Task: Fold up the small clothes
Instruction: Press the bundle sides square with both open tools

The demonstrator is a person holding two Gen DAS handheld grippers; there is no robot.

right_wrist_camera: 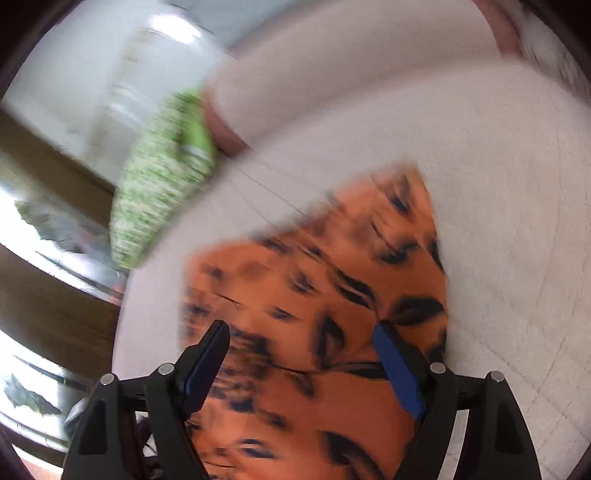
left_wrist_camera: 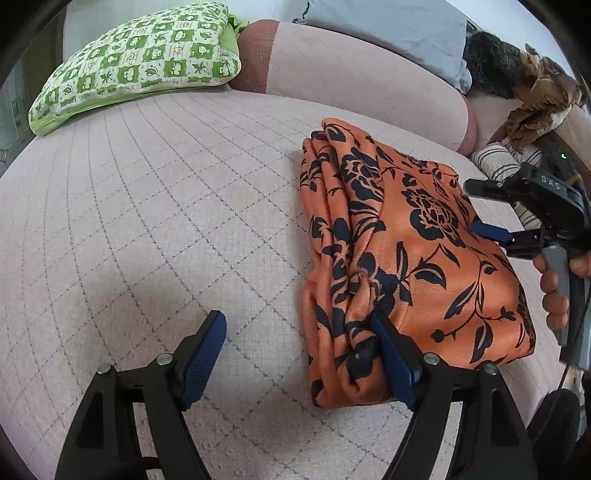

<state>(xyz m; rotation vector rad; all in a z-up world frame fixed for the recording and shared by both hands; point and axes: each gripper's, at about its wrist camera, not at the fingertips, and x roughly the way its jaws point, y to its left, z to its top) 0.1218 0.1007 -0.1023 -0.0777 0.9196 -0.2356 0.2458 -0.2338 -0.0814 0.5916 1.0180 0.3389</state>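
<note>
Folded orange garment with black floral print [left_wrist_camera: 417,251] is lying on the pink quilted bed cover [left_wrist_camera: 155,206], right of centre in the left wrist view, layered fold edges stacked along its left side.

Left gripper [left_wrist_camera: 299,332] is sitting low at the garment's near-left corner, fingers spread wide. Its right blue pad [left_wrist_camera: 391,350] is pressing against the bunched fold edge of the garment; its left pad [left_wrist_camera: 207,350] is resting over bare cover, well apart from the cloth. Nothing is pinched between them.

Right gripper [left_wrist_camera: 484,206] is showing at the right edge of the left wrist view, held by a hand [left_wrist_camera: 554,284], hanging above the garment's far-right side with fingers apart. In the right wrist view the right gripper [right_wrist_camera: 301,341] is looking down on the same garment [right_wrist_camera: 332,280], fingers spread, no cloth between them; whether the pads are touching the fabric is hard to tell, view is motion-blurred.

Green-and-white patterned pillow [left_wrist_camera: 140,62] is lying at the far left of the bed, well apart from the garment; it is showing blurred in the right wrist view [right_wrist_camera: 162,177]. A pale blue pillow [left_wrist_camera: 391,33] is leaning at the back. A brown plush toy [left_wrist_camera: 535,96] and striped cloth [left_wrist_camera: 495,162] are sitting at the far right, near the right gripper.
</note>
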